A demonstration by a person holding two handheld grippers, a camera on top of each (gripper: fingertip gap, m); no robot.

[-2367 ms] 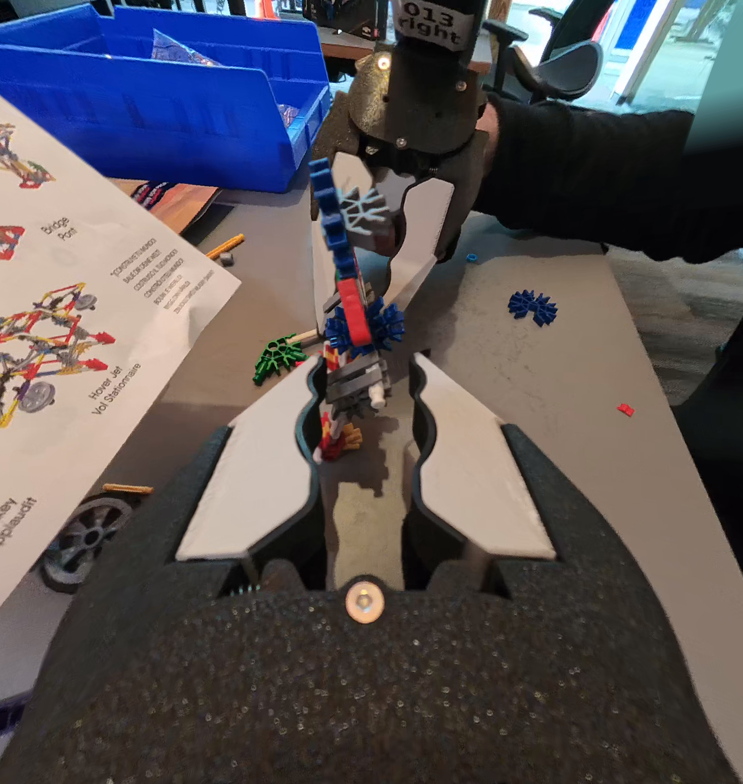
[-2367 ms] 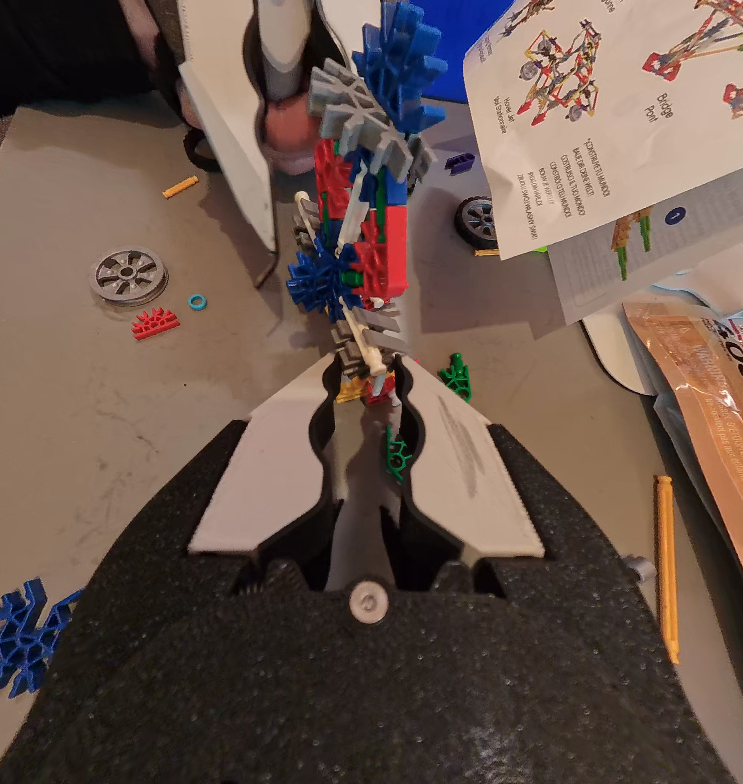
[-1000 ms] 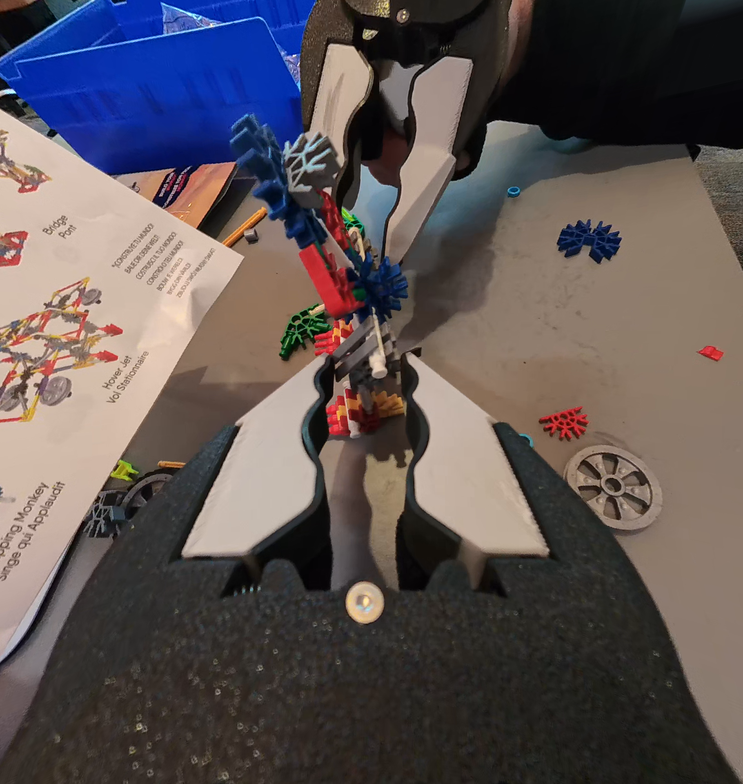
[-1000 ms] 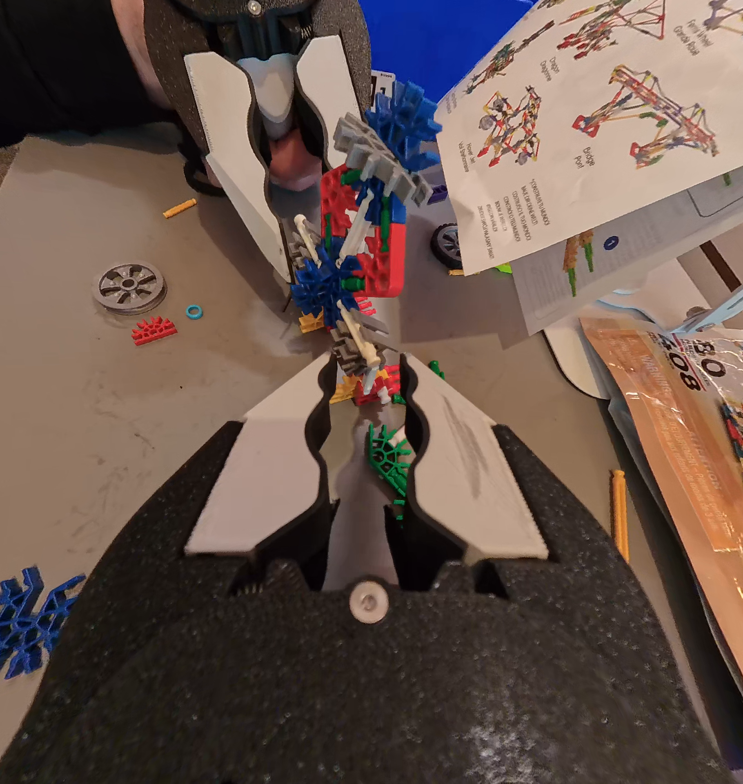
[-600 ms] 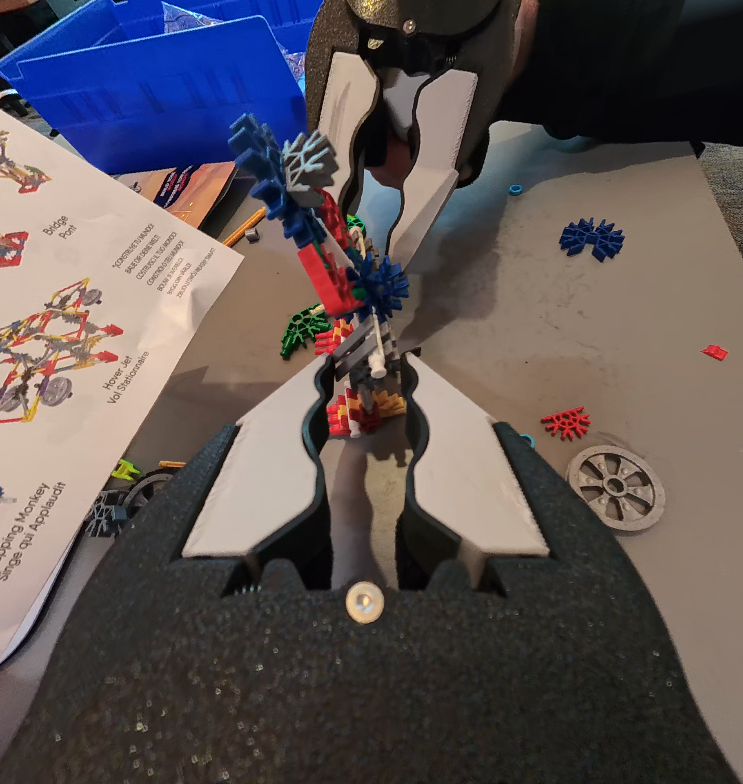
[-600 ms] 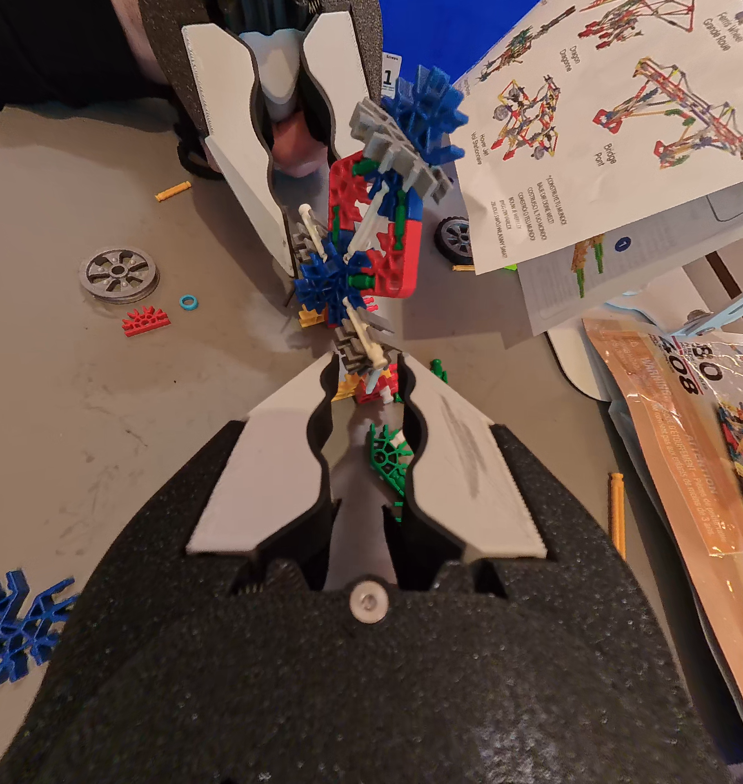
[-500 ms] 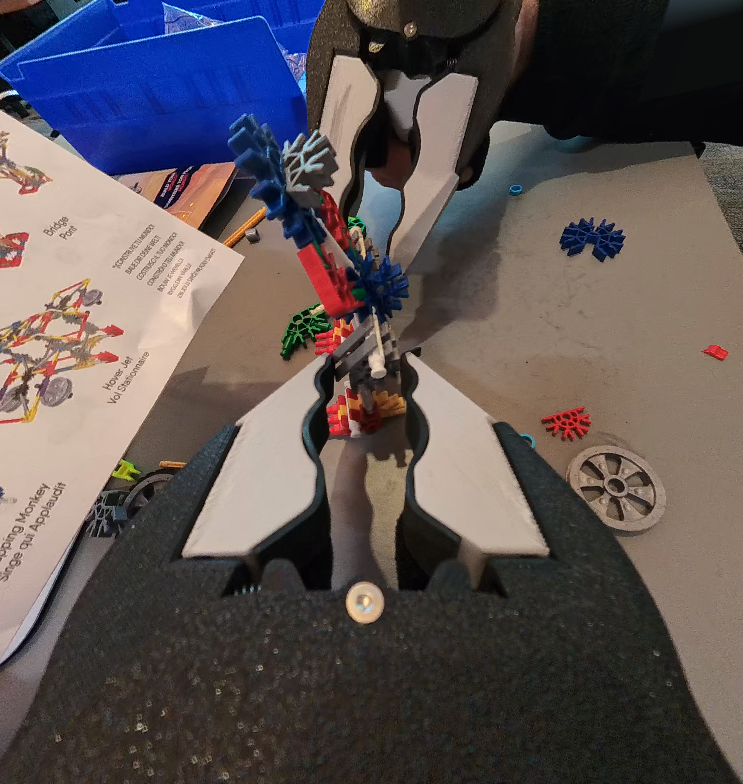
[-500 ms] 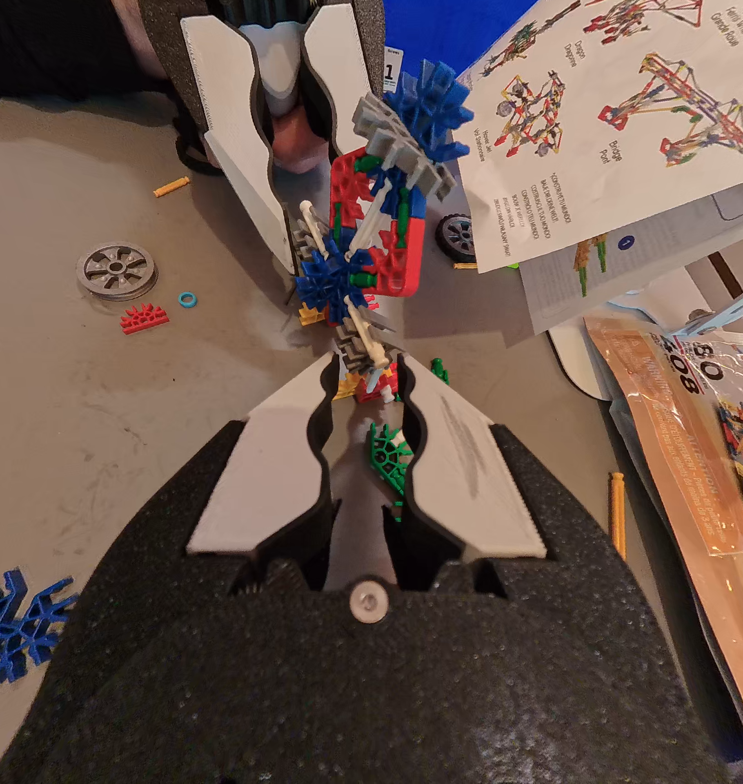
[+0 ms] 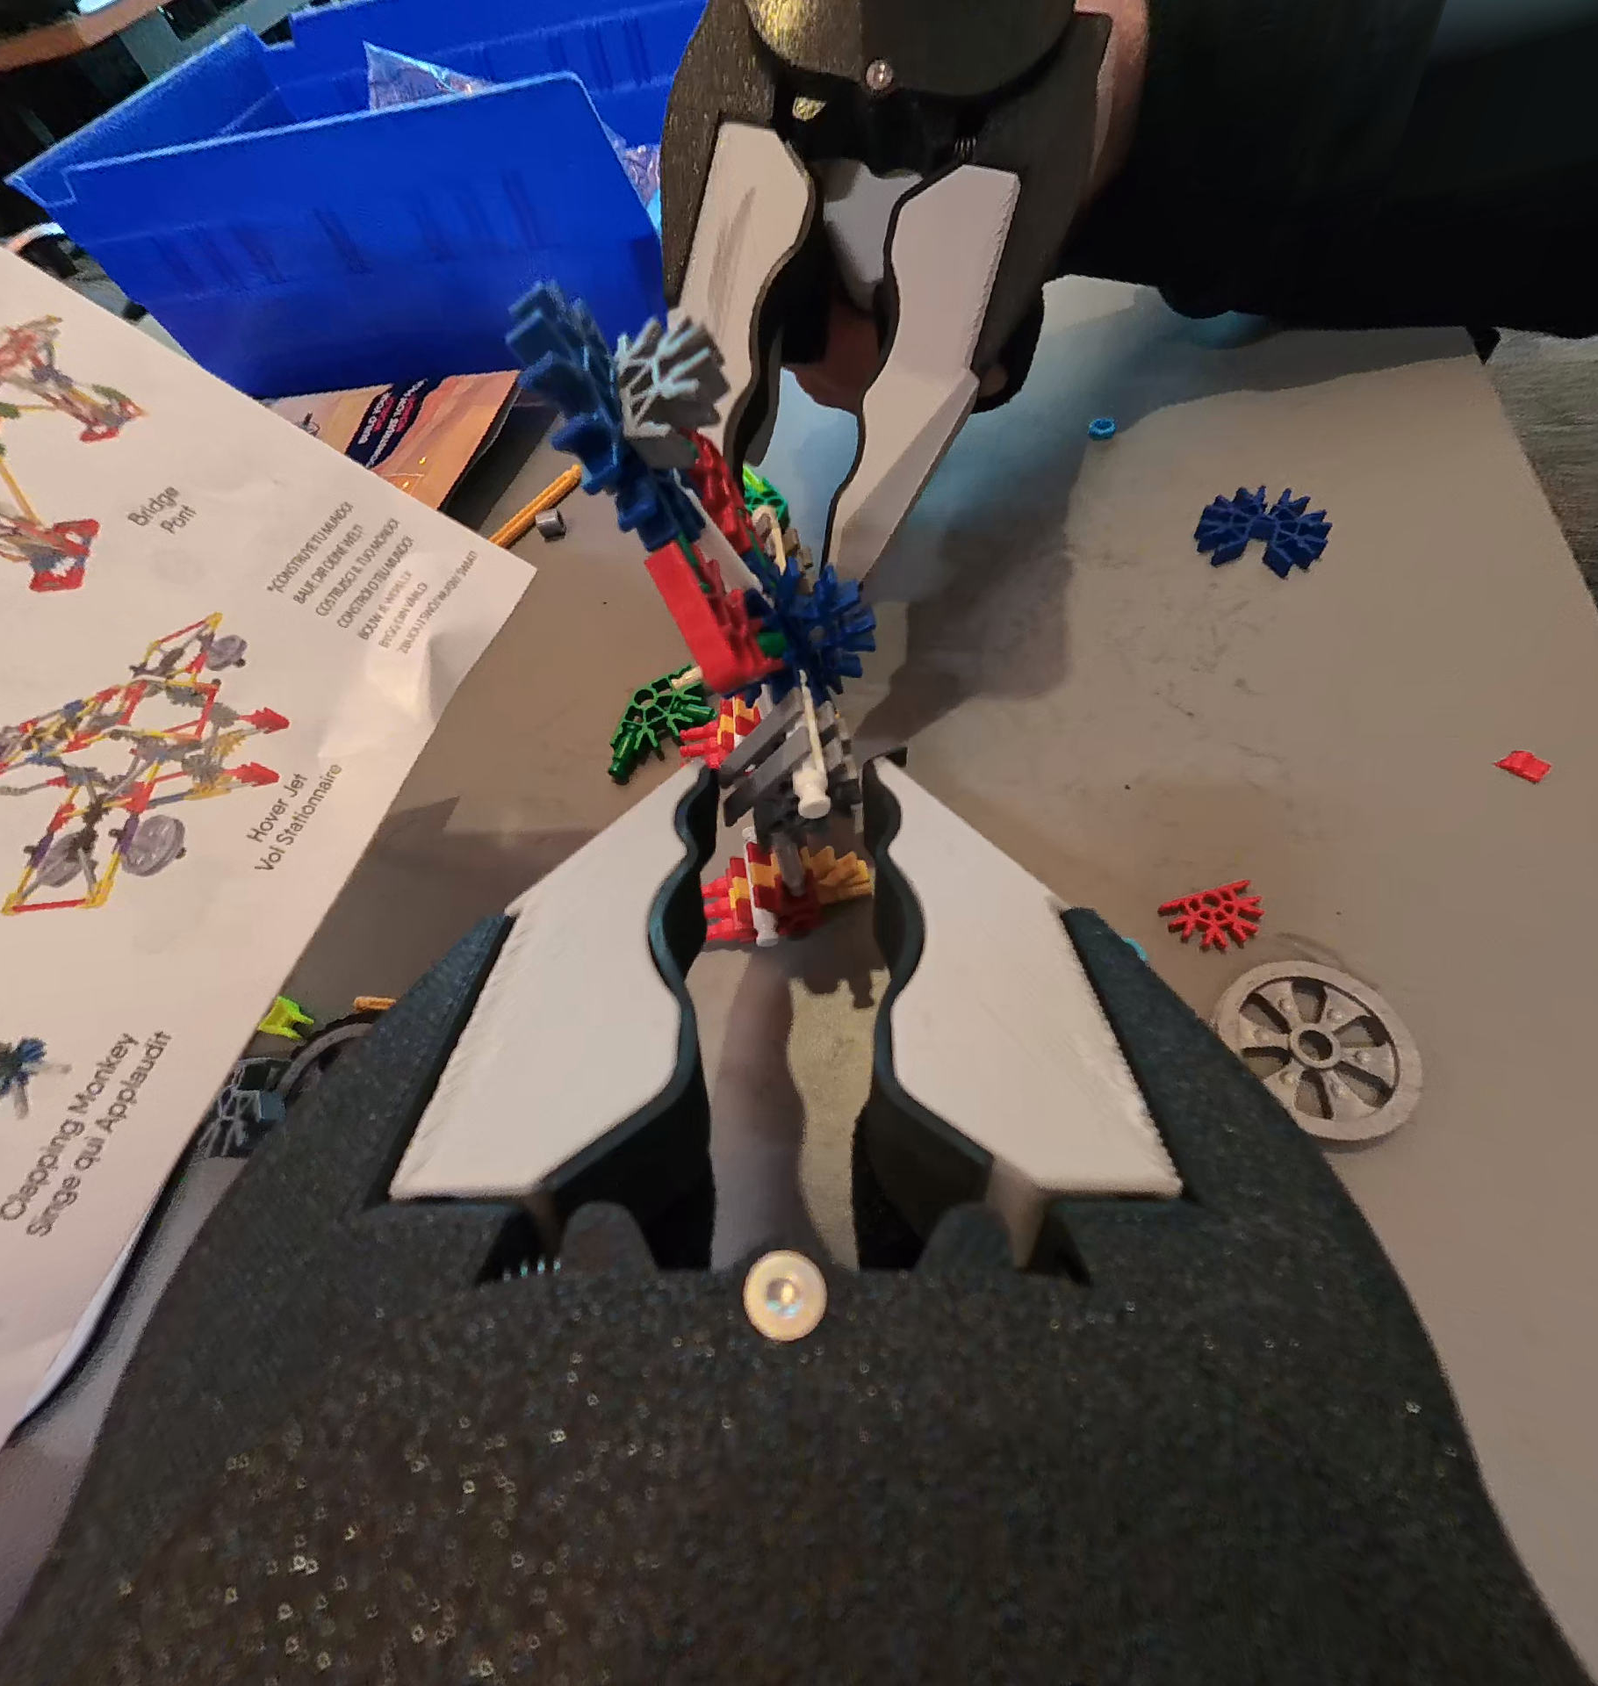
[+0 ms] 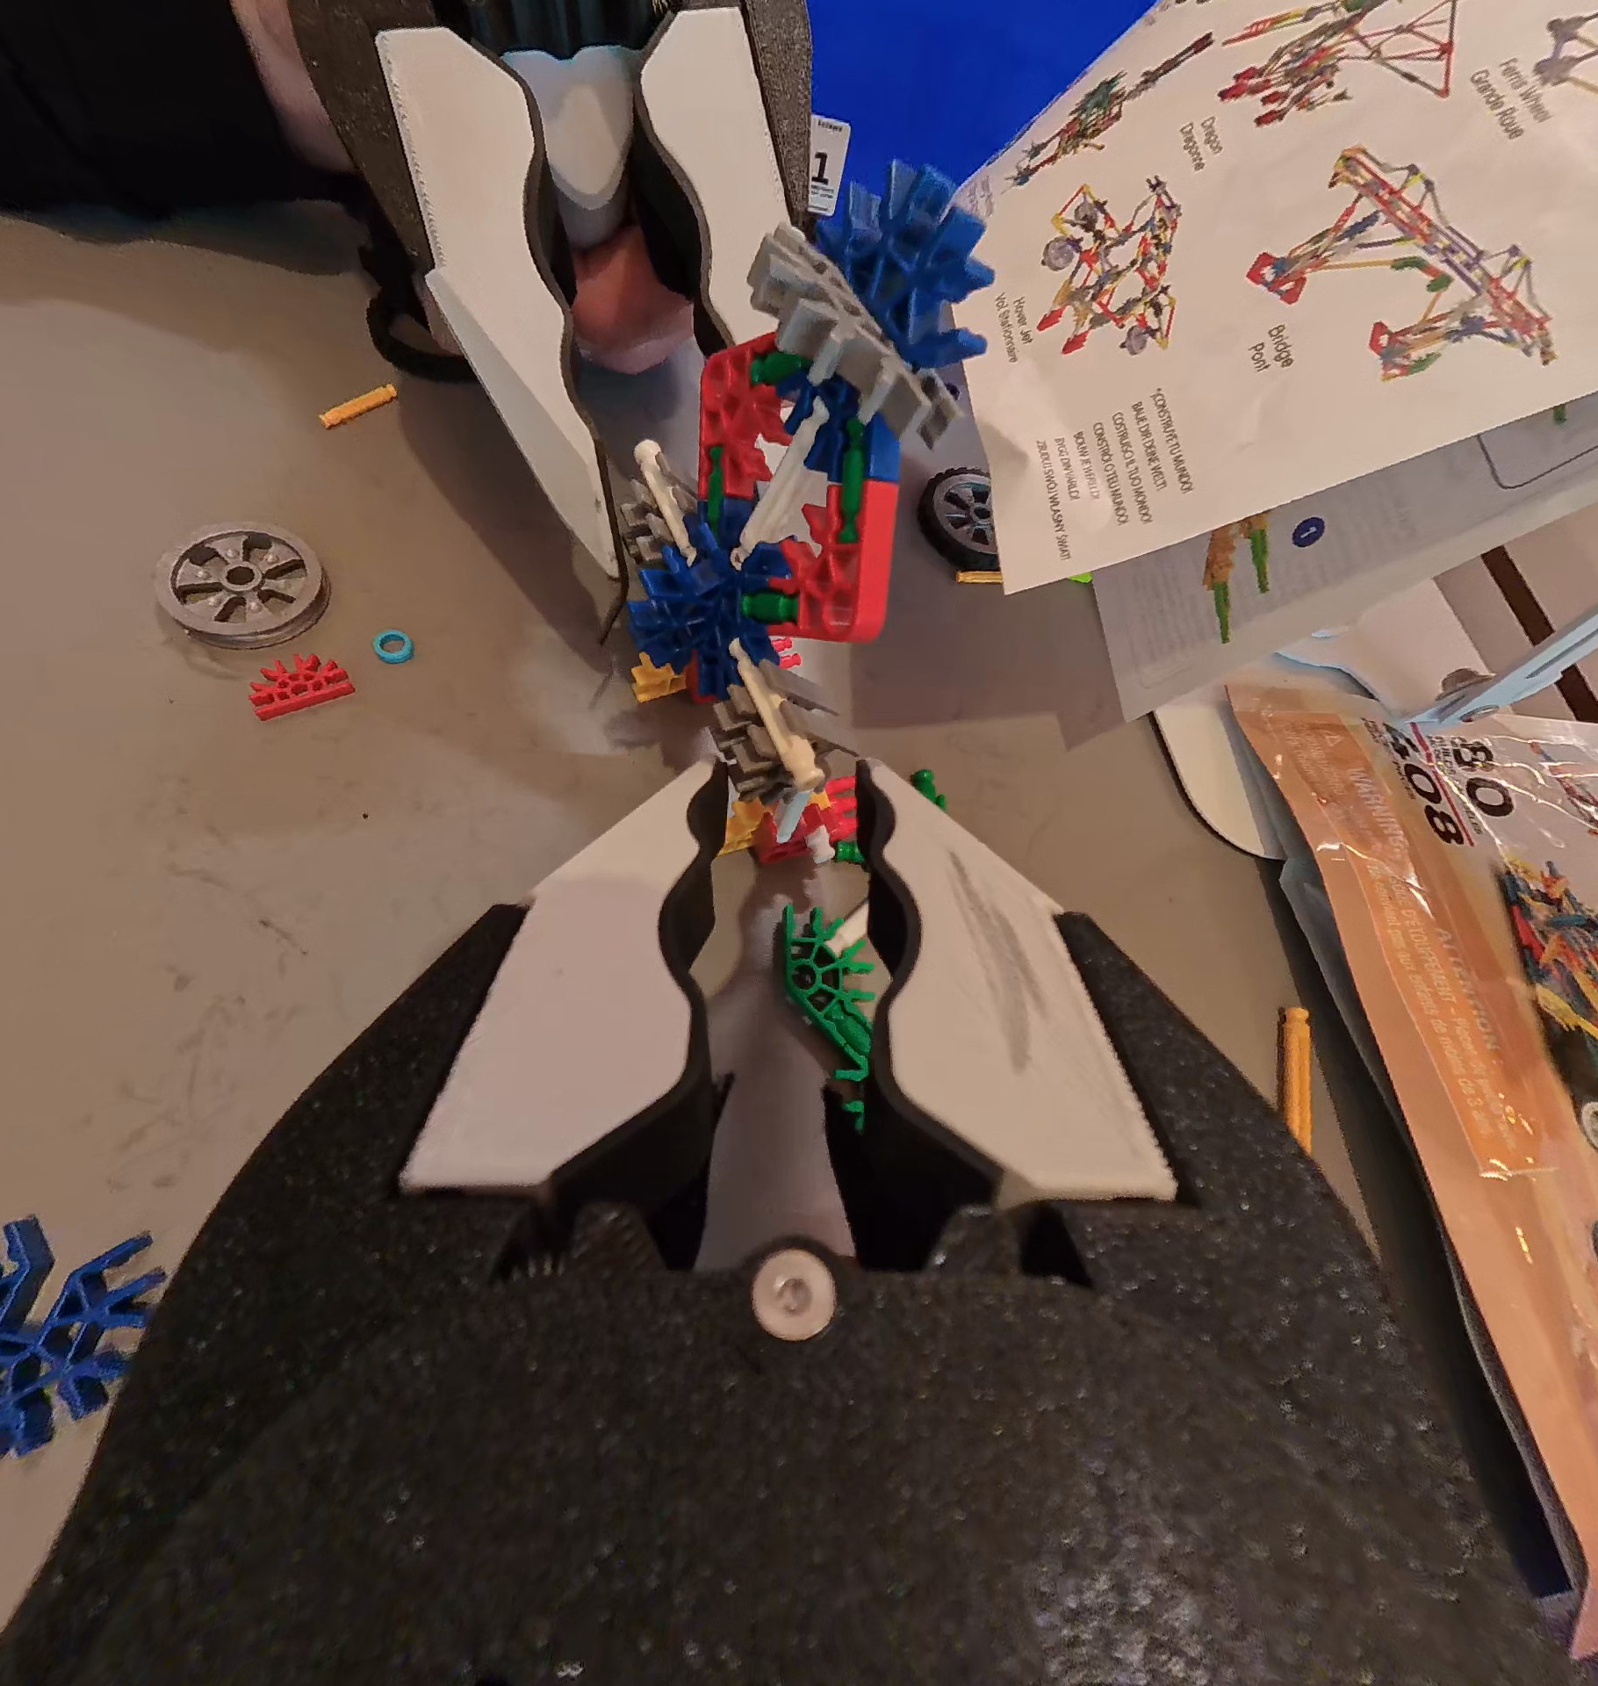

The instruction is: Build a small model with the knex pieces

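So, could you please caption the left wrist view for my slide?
Left gripper and right gripper flank a multicoloured toy assembly above the grey table.

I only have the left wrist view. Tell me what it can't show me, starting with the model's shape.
Observer: The model has a red square frame, seen flat-on from the right gripper, which pinches its grey end.
Operator: Report any loose rods.
Observer: A long yellow rod lies beside a clear bag of parts.
Operator: Check beside my left gripper.
Observer: A short orange rod lies on the table next to its body.
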